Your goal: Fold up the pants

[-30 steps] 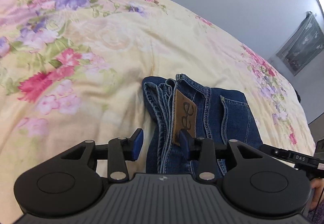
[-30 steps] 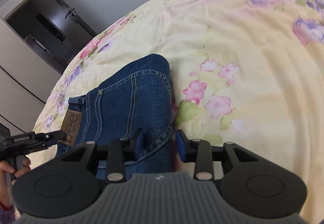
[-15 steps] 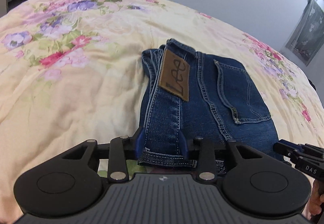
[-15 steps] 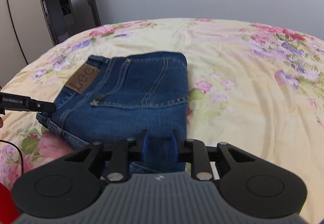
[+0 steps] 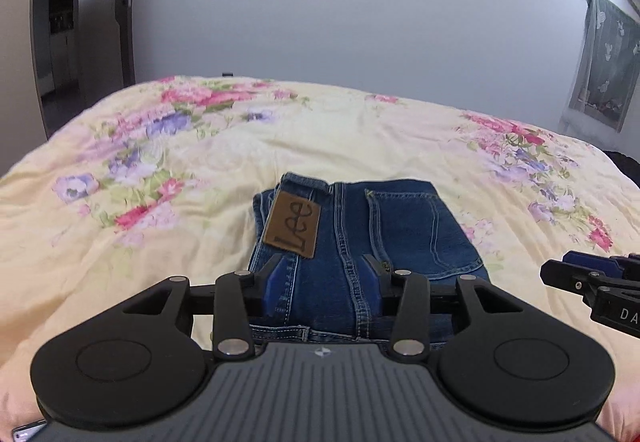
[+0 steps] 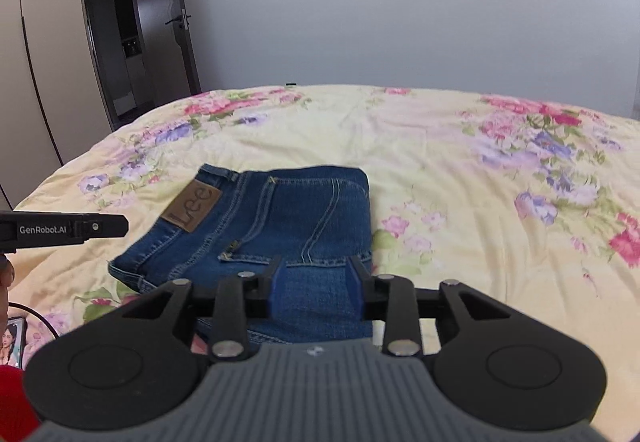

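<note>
Center-bottom of both wrist views, you've got the jeans [image 5: 360, 238] lying as a compact folded block on the floral bedspread [image 5: 168, 226], w/ the leather brand patch [image 5: 294, 228] facing up near the block's left side. IMO that's basically the finished fold: layers stacked, edges roughly squared, nothing trailing off that I can see.

Left gripper [image 5: 325, 284]: jaws are opening, abt halfway apart. Denim shows in the gap behind them, but the blue pads don't look pressed into it, so you're not holding anything there. It sits over the near-left edge of the block, by the waistband side, which makes sense bc that's the corner you'd hold to lay a fold down.

Right gripper [image 6: 316, 288]: same deal, jaws opening, a bit under half, denim visible through the gap but no pinch that I can make out. It's lined up w/ the near-right edge below the back pocket [image 6: 304, 218].

So one gripper per near corner, prob so the top layer lands flat and even. You can also spot each gripper poking in at the edge of the other's view, left at mid-left, right at mid-right, both clear of the cloth.

Can't tell if the bottom hem edges underneath line up, they're hidden by the gripper bodies.
</note>
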Available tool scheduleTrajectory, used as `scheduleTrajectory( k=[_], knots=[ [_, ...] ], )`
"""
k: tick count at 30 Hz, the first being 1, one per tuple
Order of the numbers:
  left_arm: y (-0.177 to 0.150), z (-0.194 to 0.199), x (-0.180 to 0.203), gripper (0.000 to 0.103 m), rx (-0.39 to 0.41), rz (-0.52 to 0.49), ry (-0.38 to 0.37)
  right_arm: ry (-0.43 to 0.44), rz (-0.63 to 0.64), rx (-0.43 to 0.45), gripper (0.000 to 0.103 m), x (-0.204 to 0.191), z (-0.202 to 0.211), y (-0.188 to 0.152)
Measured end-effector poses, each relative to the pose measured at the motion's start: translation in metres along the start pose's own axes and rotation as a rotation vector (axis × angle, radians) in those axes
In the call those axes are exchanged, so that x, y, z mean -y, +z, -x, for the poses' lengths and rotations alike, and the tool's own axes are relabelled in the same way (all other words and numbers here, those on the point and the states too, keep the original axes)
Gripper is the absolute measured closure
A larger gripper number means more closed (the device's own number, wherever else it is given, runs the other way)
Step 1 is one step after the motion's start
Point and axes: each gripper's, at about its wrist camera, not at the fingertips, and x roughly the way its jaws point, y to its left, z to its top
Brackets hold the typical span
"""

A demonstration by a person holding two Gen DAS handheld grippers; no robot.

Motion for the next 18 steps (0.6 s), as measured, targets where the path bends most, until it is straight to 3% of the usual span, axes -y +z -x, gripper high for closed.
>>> scheduleTrajectory(
  k=[4,8,10,12,14,18],
  knots=[
    [0.008,0.042,0.023,0.034,0.100,-0.056,0.124,-0.019,0.039,0.085,0.059,-0.011,0.046,0.011],
    [0.016,0.082,0.037,0.021,0.125,-0.055,0.128,-0.021,0.037,0.132,0.052,-0.016,0.087,0.012],
    [0.018,0.102,0.044,0.009,0.142,-0.064,0.112,-0.023,0.021,0.138,0.050,-0.018,0.104,0.011],
    [0.017,0.116,0.050,0.008,0.147,-0.068,0.096,-0.020,0.002,0.141,0.049,-0.019,0.118,0.009],
    [0.013,0.124,0.050,0.007,0.155,-0.048,0.081,-0.014,-0.012,0.140,0.039,-0.022,0.129,0.004],
    [-0.003,0.119,0.041,0.006,0.115,-0.007,0.092,-0.034,0.017,0.139,0.037,-0.032,0.136,-0.014]
  ],
)
